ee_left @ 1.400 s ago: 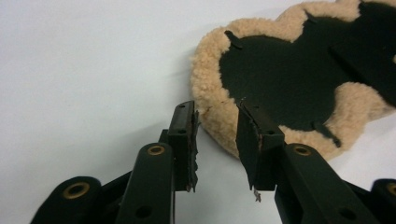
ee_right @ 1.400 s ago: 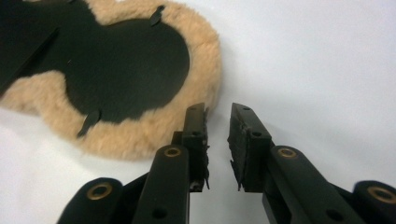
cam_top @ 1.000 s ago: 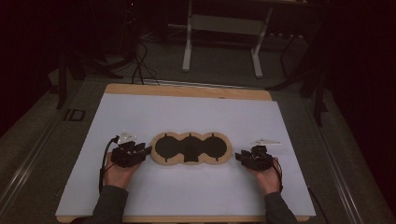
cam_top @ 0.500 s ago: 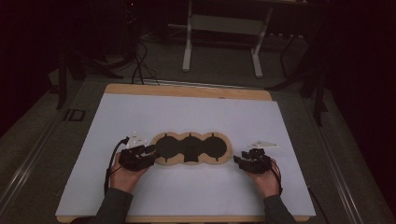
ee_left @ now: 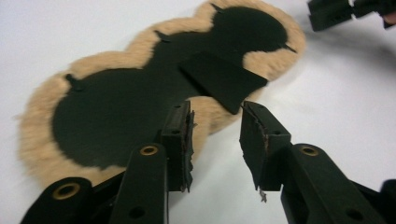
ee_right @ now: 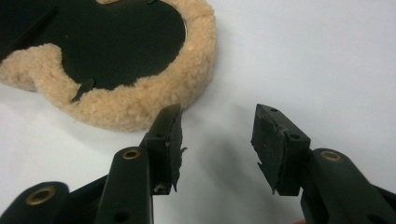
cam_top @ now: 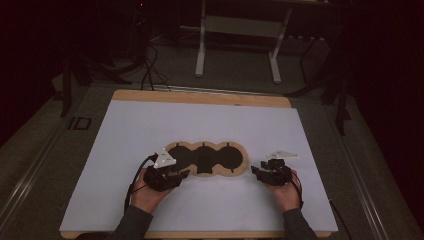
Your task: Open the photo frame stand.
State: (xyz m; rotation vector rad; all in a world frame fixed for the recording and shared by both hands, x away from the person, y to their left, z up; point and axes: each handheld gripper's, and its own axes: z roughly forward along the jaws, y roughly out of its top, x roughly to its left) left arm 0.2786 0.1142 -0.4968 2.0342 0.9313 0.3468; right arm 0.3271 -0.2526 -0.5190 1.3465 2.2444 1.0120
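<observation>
Left tongs [ee_left: 217,140] straddle fleece pad [ee_left: 42,140] edge; right tongs [ee_right: 217,149] gape beside it.

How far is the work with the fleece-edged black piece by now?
Done: the fleece-edged black piece lies flat on the white table. In hand: the left claw reaches its near edge, jaws open, nothing gripped. The right claw waits open beside its end. Grasping and handling remain.

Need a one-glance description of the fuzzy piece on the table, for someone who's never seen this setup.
On the white table, look near the front edge, between the two hands. The fuzzy piece lies flat there: three joined round lobes in a row, black in the middle with a tan fleece rim, and a small black flap raised at its centre.
</observation>
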